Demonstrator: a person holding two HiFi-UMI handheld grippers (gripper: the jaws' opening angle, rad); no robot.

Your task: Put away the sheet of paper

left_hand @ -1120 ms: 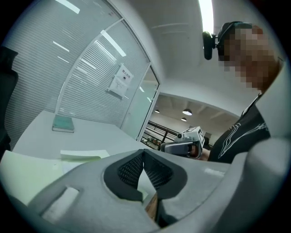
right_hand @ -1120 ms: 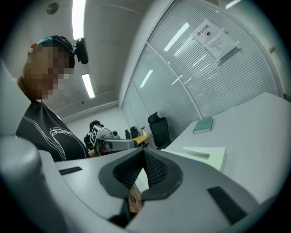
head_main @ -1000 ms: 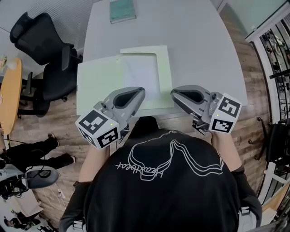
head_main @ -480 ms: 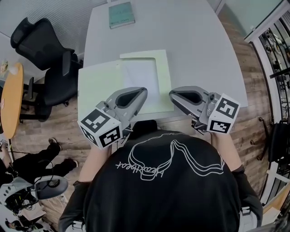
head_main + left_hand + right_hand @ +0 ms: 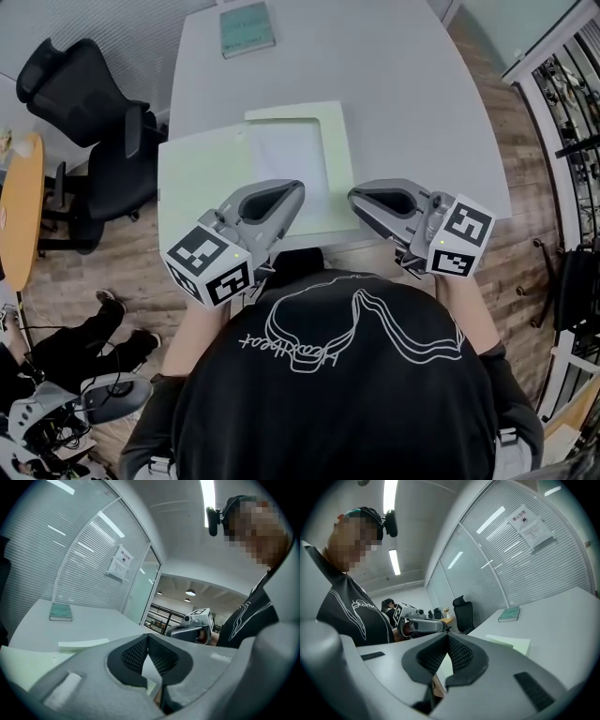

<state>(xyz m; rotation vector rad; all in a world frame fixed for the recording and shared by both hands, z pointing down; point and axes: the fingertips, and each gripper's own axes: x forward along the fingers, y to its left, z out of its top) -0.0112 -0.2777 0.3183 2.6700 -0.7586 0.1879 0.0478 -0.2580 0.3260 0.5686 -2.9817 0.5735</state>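
A white sheet of paper (image 5: 286,155) lies on the right half of an open pale green folder (image 5: 197,173) near the front of the grey table (image 5: 412,112). My left gripper (image 5: 296,187) hovers over the folder's near edge, shut and empty, its pads meeting at the tip (image 5: 147,635). Just right of the folder's near corner hangs my right gripper (image 5: 353,195), also shut with nothing in it (image 5: 447,635). The two tips point toward each other, a short gap apart. Each gripper view shows the other gripper and the folder (image 5: 82,644) (image 5: 511,643) beyond it.
A teal book (image 5: 247,28) lies at the table's far end. Two black office chairs (image 5: 94,112) stand left of the table, beside a round orange table (image 5: 19,206). Another person sits on the floor at the lower left (image 5: 66,328). Glass walls surround the room.
My left gripper has edged slightly forward at the folder's near edge. The right gripper has stayed about where it was. Both remain shut.
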